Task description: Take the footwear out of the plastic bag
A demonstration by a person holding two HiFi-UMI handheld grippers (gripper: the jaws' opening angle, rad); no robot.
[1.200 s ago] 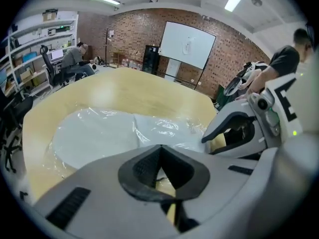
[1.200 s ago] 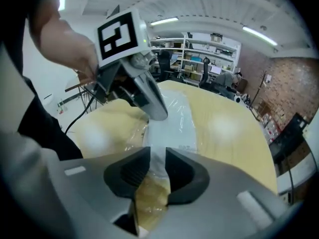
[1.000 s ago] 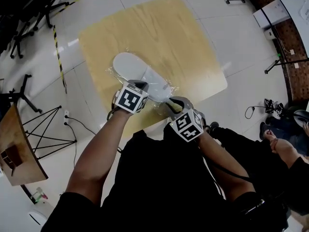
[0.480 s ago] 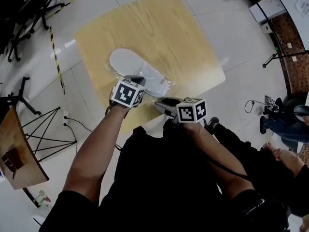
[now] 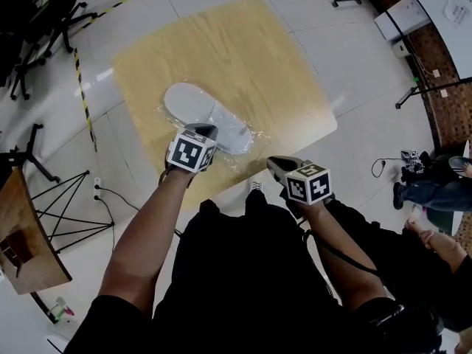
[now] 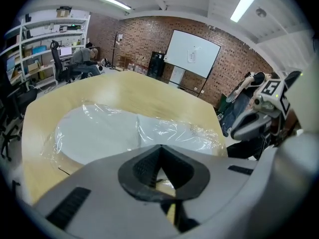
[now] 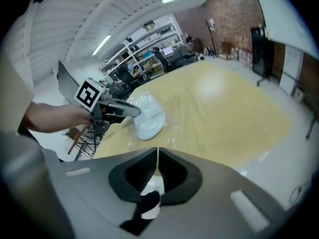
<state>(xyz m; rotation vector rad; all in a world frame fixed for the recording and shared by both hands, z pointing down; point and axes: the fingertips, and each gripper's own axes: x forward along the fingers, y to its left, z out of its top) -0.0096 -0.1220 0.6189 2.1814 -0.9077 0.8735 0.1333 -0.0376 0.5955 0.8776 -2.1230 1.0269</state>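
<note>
With the flat white slipper inside the clear plastic bag on the pale wooden table, the left gripper rests with jaws pressed together at the bag's near end, and the right gripper, jaws just closed on nothing, stands clear of the bag, so the next move probably calls for re-gripping the bag's mouth.

Right gripper pulled back rightward from near end of clear crinkled plastic bag; now well apart from it, by near edge of pale wooden tabletop. Gripper rolled: marker cube shows different face. Jaws just closed, nothing between them.
</note>
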